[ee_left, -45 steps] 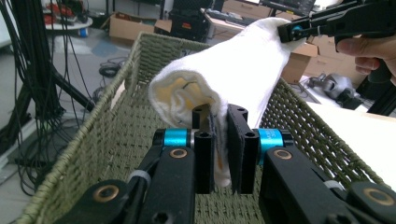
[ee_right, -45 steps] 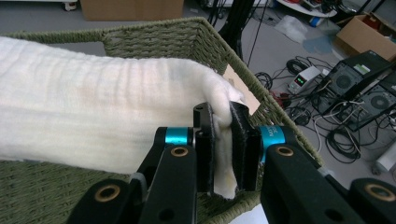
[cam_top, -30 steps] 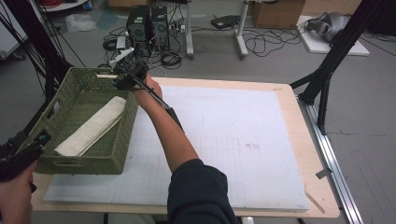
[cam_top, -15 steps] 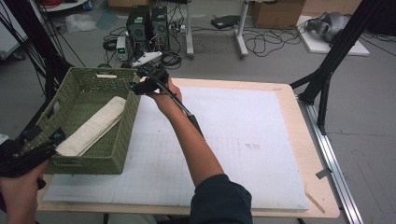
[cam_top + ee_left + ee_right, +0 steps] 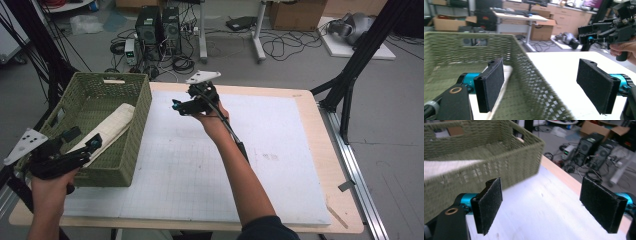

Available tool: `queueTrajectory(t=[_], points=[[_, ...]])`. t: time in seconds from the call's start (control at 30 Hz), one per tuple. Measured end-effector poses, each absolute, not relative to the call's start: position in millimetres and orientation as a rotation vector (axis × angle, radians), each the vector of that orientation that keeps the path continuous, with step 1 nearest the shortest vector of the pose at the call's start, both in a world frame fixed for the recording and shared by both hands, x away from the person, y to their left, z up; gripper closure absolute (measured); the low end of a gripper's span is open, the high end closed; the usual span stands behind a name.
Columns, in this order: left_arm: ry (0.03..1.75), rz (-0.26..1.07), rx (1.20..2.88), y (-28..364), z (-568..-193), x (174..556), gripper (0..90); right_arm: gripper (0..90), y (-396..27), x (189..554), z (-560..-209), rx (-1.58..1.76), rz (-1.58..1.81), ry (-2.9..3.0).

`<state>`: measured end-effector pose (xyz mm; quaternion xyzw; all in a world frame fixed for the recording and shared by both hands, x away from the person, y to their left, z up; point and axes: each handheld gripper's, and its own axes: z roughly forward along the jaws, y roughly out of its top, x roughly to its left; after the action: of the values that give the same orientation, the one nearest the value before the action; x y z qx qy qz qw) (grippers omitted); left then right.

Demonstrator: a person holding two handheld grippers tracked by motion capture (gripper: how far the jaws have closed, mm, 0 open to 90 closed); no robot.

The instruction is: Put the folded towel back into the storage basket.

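On the white table mat (image 5: pixel 210 165) a green woven basket (image 5: pixel 131 150) is seen at the left edge, and a rolled cream cloth (image 5: pixel 111 129) is laid slantwise inside it, so the placing is judged done and only the withdrawal of the hands is left. The cloth is shown as a long, pale, loosely rolled bundle resting on the basket floor, one end near the far wall. The left gripper (image 5: pixel 80 141), at the basket's near corner, and the right gripper (image 5: pixel 176 106), over the mat apart from the basket, have just been opening; both sets of jaws are spread wide with nothing between them.
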<state>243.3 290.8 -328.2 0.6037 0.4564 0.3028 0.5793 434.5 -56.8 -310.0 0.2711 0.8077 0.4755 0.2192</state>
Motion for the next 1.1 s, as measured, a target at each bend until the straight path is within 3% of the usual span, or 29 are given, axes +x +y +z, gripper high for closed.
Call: queueTrajectory(t=[0.47, 1.1], points=[[0.948, 0.626, 1.485, 244.6, -329.6, 263.8, 22.7, 12.2, -159.9, 385.2, -334.1, 0.884, 1.309, 2.125], [0.8, 0.523, 1.568, 173.7, -334.8, 283.1, 22.7, 12.0, -260.7, 319.7, -369.7, 1.018, 1.199, 2.012]])
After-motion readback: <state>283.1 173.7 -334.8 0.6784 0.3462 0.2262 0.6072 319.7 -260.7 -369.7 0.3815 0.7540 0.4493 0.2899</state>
